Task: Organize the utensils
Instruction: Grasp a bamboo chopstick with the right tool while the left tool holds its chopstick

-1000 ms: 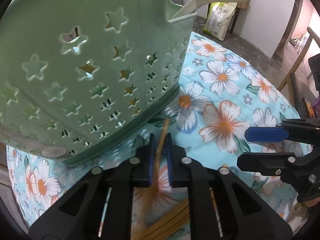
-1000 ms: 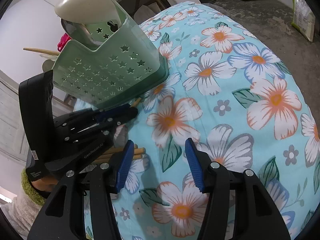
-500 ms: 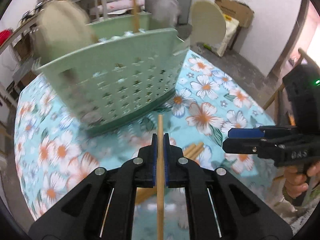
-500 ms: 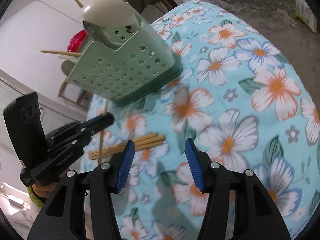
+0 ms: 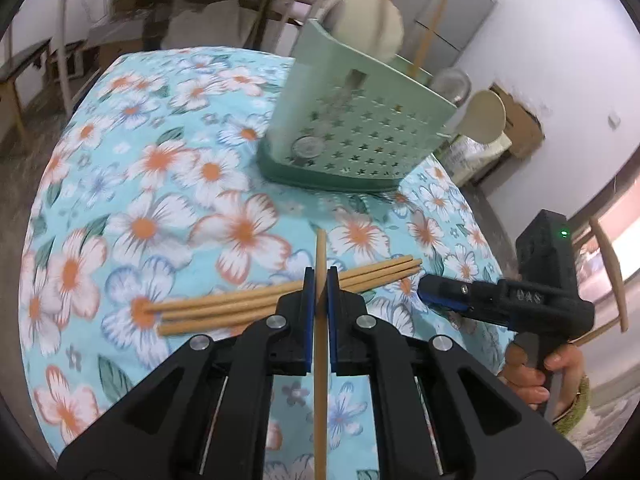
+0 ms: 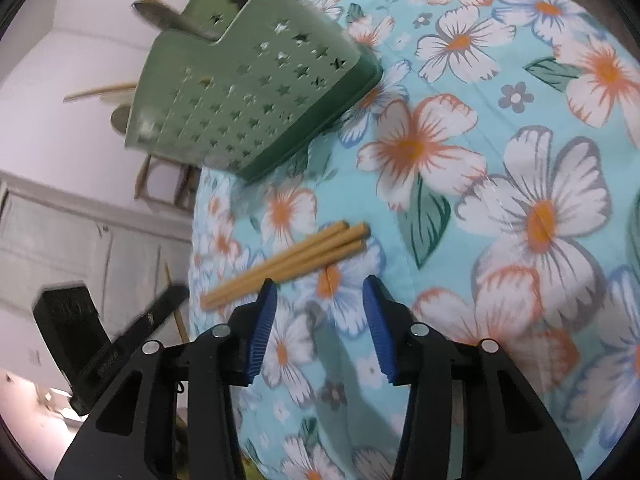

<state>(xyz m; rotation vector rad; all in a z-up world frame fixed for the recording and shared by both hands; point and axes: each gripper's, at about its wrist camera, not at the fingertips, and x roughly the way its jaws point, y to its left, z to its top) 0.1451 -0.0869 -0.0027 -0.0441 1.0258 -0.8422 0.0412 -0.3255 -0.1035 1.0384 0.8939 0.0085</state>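
Observation:
My left gripper (image 5: 319,286) is shut on a single wooden chopstick (image 5: 320,360) that runs upright between its blue pads, lifted above the table. Below it three more chopsticks (image 5: 248,304) lie side by side on the floral cloth, also seen as chopsticks (image 6: 296,260) in the right wrist view. The green star-punched utensil holder (image 5: 360,136) stands farther back with spoons and sticks in it. My right gripper (image 6: 318,300) hovers over the cloth just beside the lying chopsticks; its jaws are closing with nothing between them. The right gripper (image 5: 432,289) shows at the right of the left wrist view.
The round table wears a blue floral cloth (image 6: 520,160) that drops off at its edges. A person's hand (image 5: 532,376) holds the right gripper's handle. Chairs, benches and a cardboard box (image 5: 520,128) stand around the table.
My left gripper has lifted and pulled back from the holder with one chopstick, rolling it upright. The right gripper has come closer to the three lying chopsticks and its jaws have narrowed.

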